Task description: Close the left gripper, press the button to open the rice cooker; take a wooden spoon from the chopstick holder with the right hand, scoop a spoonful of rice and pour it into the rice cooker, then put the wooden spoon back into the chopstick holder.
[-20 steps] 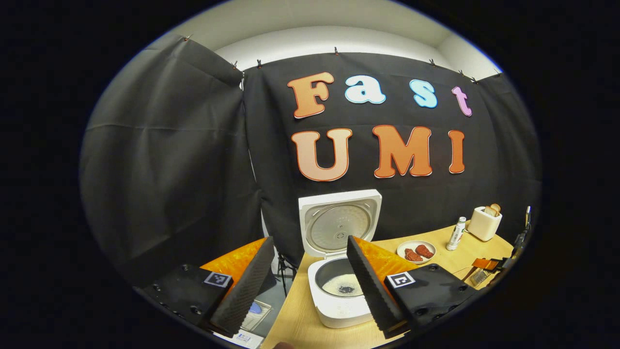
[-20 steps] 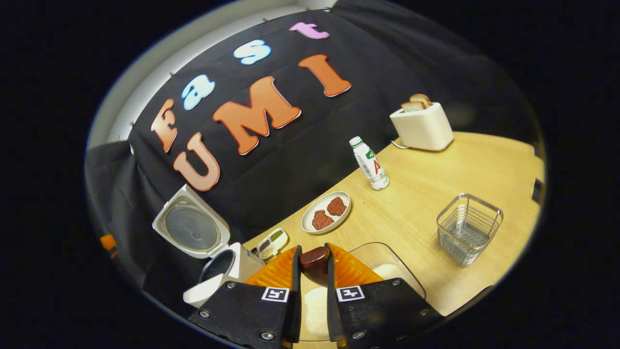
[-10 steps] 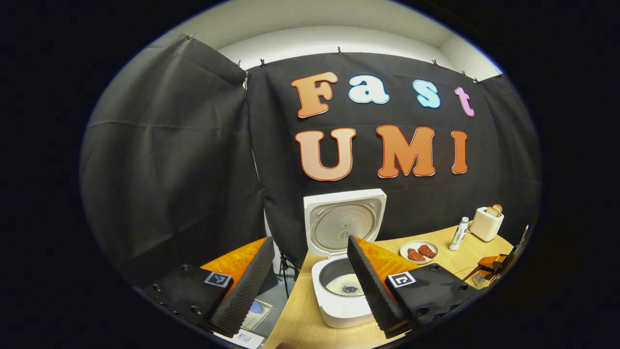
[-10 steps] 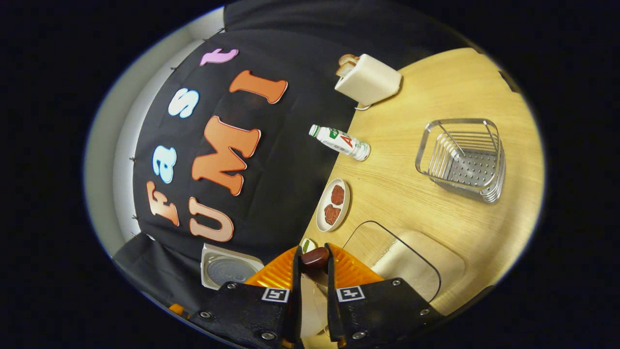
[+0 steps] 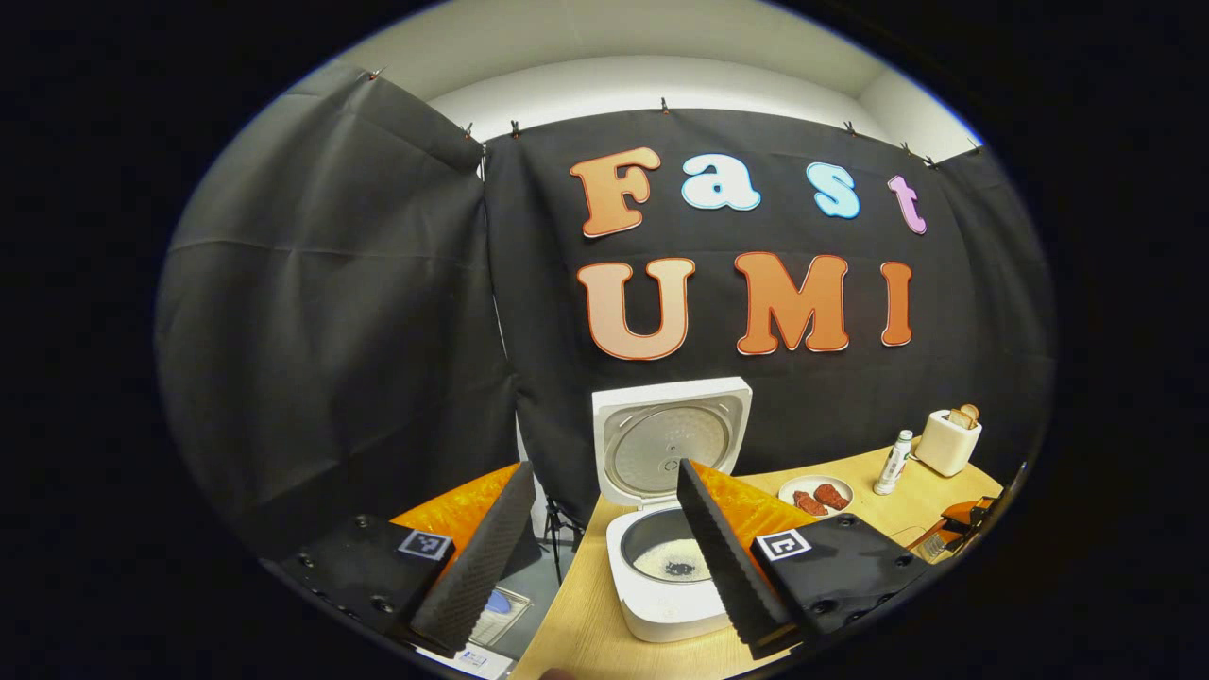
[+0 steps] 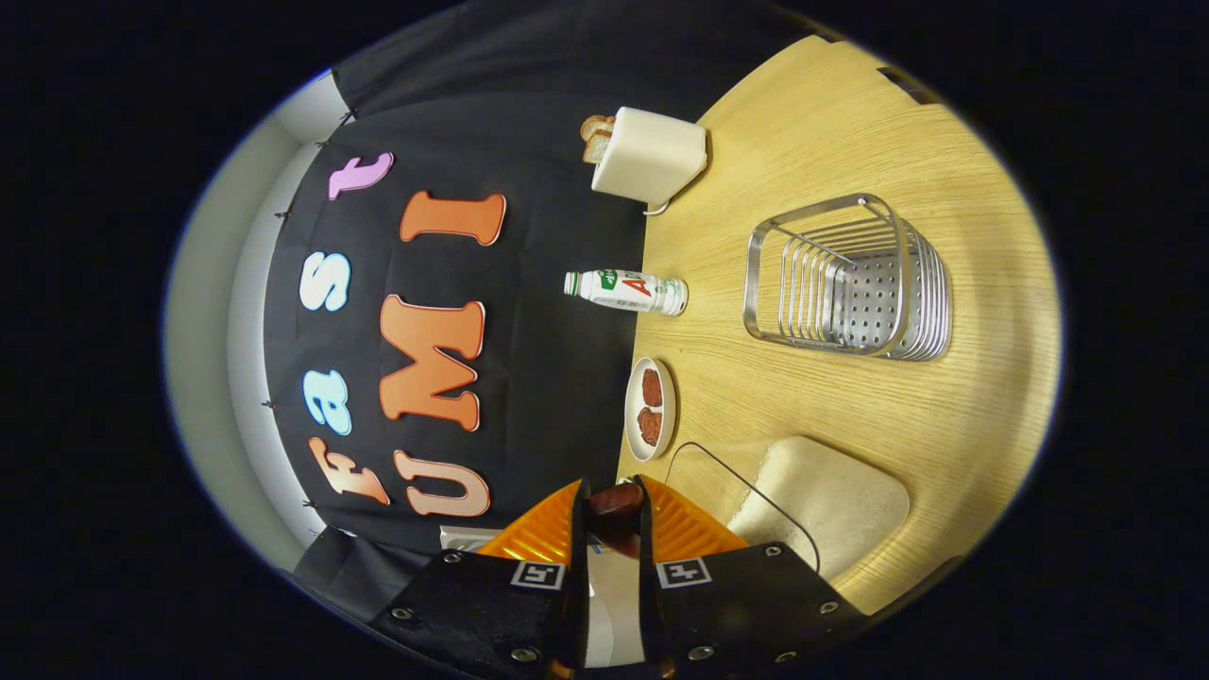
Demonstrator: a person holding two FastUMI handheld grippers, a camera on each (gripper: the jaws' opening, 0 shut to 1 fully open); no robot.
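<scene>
Wooden spoon (image 6: 615,501) clamped between right gripper (image 6: 611,529) fingers, camera rolled sideways over the table (image 6: 850,397). Clear rice container (image 6: 812,496) just beside it. Wire chopstick holder (image 6: 845,279) farther off, near bottle (image 6: 625,290). Rice cooker (image 5: 666,529) lid up, rice in pot, at table's left end. Left gripper (image 5: 604,557) spread wide, holding nothing.

In the left gripper view, the cooker (image 5: 671,529) stands on the bench (image 5: 586,633) before the wall, lid up, rice (image 5: 669,564) inside; rightward lie plate (image 5: 816,495), bottle (image 5: 893,462), then toaster (image 5: 949,441).
</scene>
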